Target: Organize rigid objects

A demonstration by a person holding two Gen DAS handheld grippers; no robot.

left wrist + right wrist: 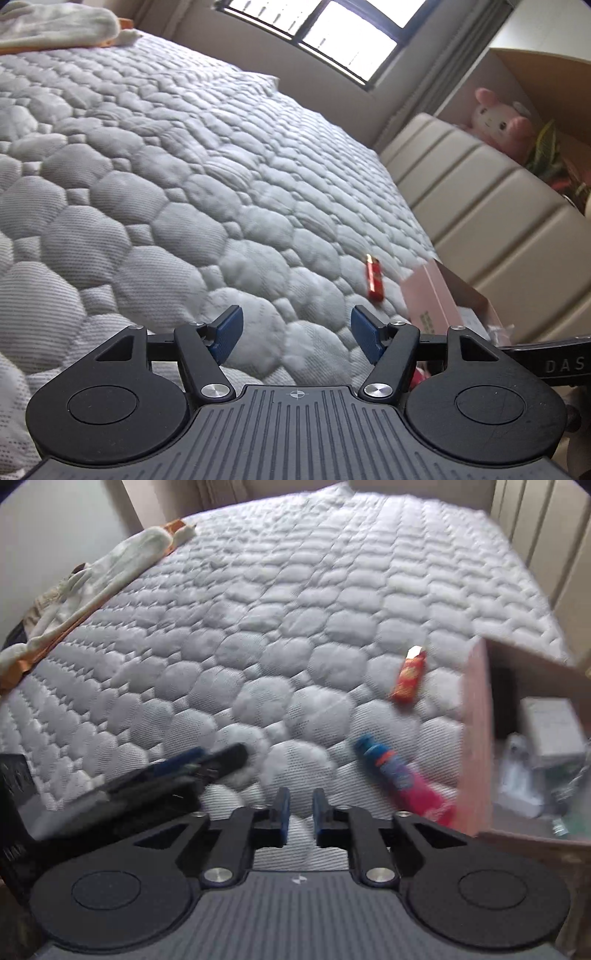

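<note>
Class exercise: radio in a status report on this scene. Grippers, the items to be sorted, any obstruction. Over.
Left gripper open, empty. Right gripper shut, empty. Red lighter and pink-and-blue tube loose on mattress beside open box. Nothing in the way.

Pink plush toy (498,122) beside window (332,37)

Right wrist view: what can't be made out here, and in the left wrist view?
- Contents of the box: right wrist view, motion-blurred and cut by the right edge.
- Print on the pink and blue tube: right wrist view, blurred.
- The tube in the left wrist view: mostly hidden behind the left hand-held gripper.
- Markings on the red lighter: too small in both views.
</note>
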